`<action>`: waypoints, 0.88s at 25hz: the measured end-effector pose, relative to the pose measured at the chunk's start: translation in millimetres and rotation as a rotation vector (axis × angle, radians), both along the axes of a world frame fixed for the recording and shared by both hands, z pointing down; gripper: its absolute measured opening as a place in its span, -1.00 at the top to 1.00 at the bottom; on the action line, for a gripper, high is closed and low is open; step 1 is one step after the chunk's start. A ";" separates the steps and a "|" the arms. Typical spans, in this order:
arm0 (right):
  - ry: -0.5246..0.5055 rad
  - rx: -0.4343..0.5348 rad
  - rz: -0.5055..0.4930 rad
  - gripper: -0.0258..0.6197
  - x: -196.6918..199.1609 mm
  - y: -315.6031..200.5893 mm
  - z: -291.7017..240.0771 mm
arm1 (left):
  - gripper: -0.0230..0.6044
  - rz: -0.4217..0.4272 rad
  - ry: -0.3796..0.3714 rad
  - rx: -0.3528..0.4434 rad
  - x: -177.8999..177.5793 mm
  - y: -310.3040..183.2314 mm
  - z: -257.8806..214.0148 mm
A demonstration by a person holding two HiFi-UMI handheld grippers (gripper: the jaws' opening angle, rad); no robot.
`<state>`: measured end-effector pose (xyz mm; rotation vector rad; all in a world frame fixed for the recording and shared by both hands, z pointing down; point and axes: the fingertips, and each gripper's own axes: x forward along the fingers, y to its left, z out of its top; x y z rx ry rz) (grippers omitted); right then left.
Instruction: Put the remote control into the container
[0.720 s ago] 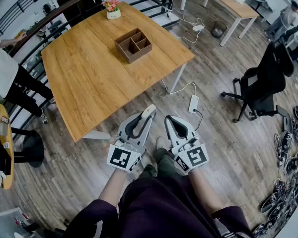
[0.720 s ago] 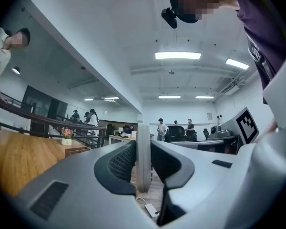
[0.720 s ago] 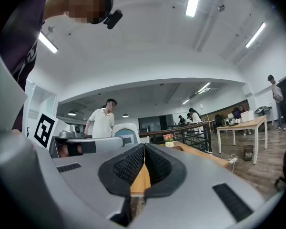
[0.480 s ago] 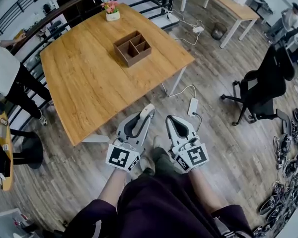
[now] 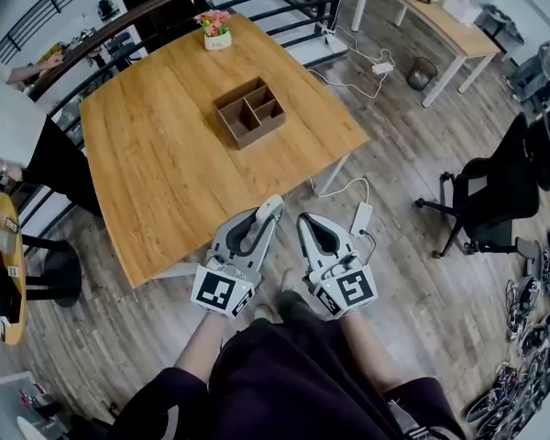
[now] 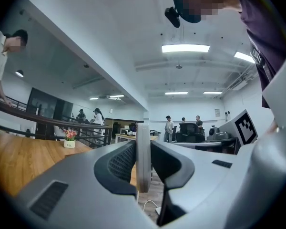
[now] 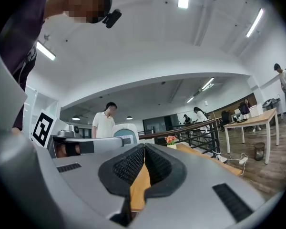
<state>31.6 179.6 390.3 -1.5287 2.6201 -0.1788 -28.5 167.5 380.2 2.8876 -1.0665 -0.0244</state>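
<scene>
Wooden container (image 5: 249, 111) shows only overhead; left tongs (image 6: 143, 144) pinch white remote (image 6: 143, 171).

Bright, even office light falls from ceiling strip lamps (image 6: 185, 48), blown white at 12 o'clock in the left gripper view. Shadows under the counter (image 5: 165, 163) are soft. Every view has fisheye bending and dark corners, and the left tool (image 6: 144, 161) blurs close up.

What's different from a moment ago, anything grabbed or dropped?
The person carried both grippers a little nearer the table; nothing was taken or let go. The left gripper stays shut on the remote control, the right gripper stays shut and empty, and the container sits where it was on the table.
</scene>
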 end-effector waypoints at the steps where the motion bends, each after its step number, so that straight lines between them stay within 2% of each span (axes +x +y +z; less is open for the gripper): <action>1: -0.008 0.000 -0.004 0.86 5.4 -6.7 0.2 | 0.61 -0.002 -0.006 0.001 5.9 -5.7 -0.6; 6: -0.043 -0.011 -0.025 0.86 24.9 -36.7 7.5 | 0.61 -0.024 -0.029 0.001 25.2 -29.4 1.7; 11: -0.067 -0.032 -0.056 0.86 27.5 -61.5 13.3 | 0.61 -0.053 -0.045 -0.014 29.2 -50.9 4.6; 16: -0.090 -0.057 -0.066 0.86 22.5 -93.5 21.4 | 0.61 -0.070 -0.054 -0.027 22.1 -80.0 11.2; 22: -0.061 -0.067 -0.070 0.86 0.1 -139.5 28.5 | 0.61 -0.065 -0.035 -0.033 4.7 -129.4 20.0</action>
